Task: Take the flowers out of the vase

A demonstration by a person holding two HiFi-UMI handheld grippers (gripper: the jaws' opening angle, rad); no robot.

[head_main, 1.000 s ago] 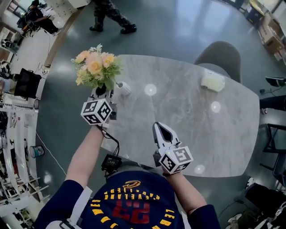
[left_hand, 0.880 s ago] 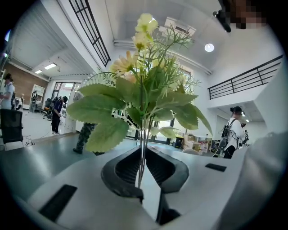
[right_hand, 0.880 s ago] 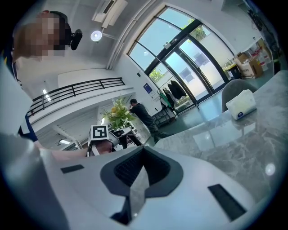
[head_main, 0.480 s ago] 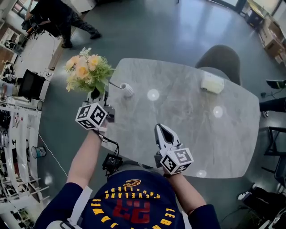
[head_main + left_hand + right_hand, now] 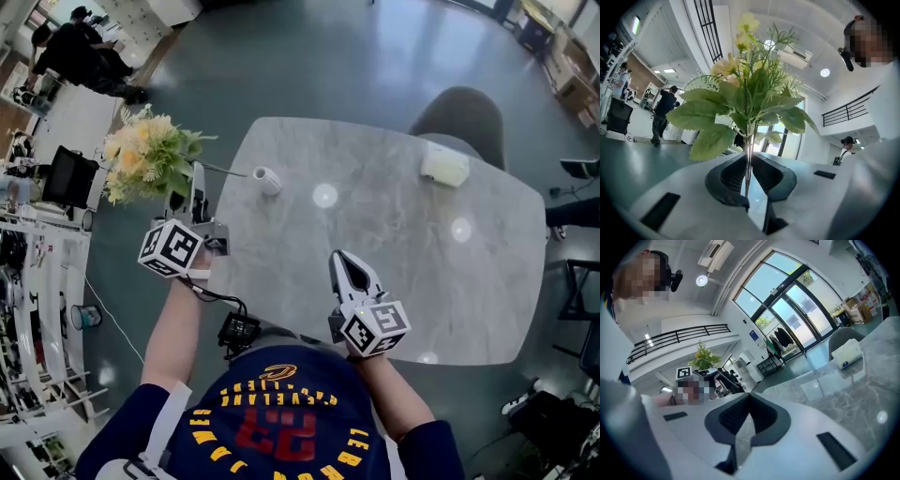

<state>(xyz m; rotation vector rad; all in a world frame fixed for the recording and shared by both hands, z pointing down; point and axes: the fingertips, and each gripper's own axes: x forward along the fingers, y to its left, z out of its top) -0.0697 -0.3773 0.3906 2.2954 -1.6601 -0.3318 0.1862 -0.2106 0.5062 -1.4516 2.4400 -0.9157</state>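
Left of the table (image 5: 394, 262), left tongs (image 5: 195, 172) pinch the flowers (image 5: 150, 155) upright, blooms up; right tongs (image 5: 339, 258) closed, empty.

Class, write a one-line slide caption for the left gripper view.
The left gripper, shut on thin stems, holds pale yellow flowers with broad green leaves.

An open office hall with a desk monitor (image 5: 58, 176), mezzanine railing (image 5: 689, 333), glass doors (image 5: 801, 315).
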